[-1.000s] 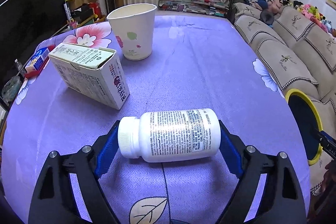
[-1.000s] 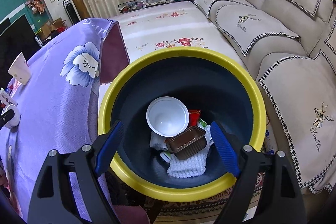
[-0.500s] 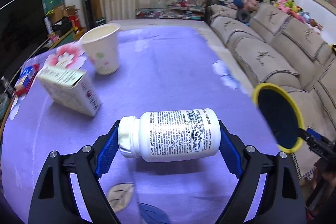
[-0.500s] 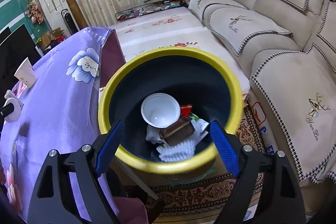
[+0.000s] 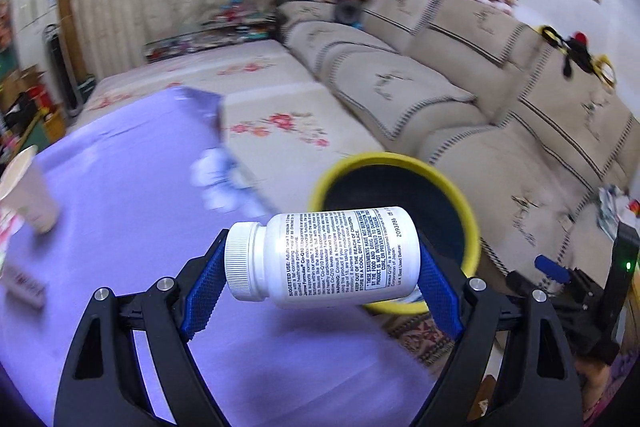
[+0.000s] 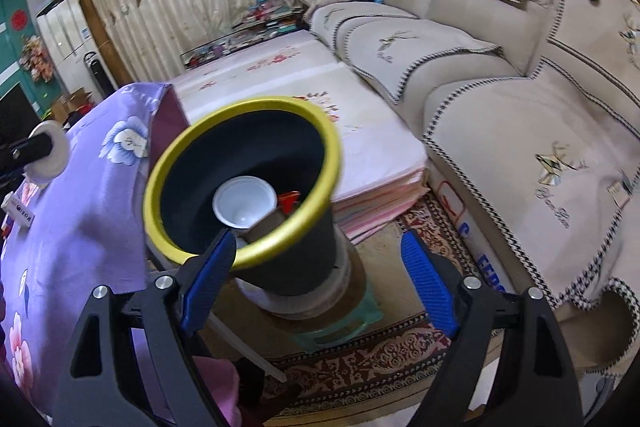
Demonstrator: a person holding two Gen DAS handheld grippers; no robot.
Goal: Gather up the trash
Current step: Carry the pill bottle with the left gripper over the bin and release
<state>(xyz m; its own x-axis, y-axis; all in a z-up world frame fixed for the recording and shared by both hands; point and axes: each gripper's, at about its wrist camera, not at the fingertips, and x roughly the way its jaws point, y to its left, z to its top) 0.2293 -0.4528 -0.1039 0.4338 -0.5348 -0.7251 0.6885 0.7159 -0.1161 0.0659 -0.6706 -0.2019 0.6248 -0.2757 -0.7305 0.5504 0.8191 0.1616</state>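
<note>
Low in the centre of the left wrist view, the left gripper (image 5: 320, 277) has its jaws clamped on a white pill bottle (image 5: 324, 257), lying sideways, cap toward the left of the frame, one blue pad on the cap and one on the base. Behind it, right of centre, sits the yellow-rimmed bin (image 5: 474, 227), beside the purple worktop (image 5: 120, 187). Over in the right wrist view, the right gripper (image 6: 316, 279) has its jaws wide apart with nothing between them, the bin (image 6: 248, 259) left of centre, a white bowl (image 6: 244, 203) visible inside.
</note>
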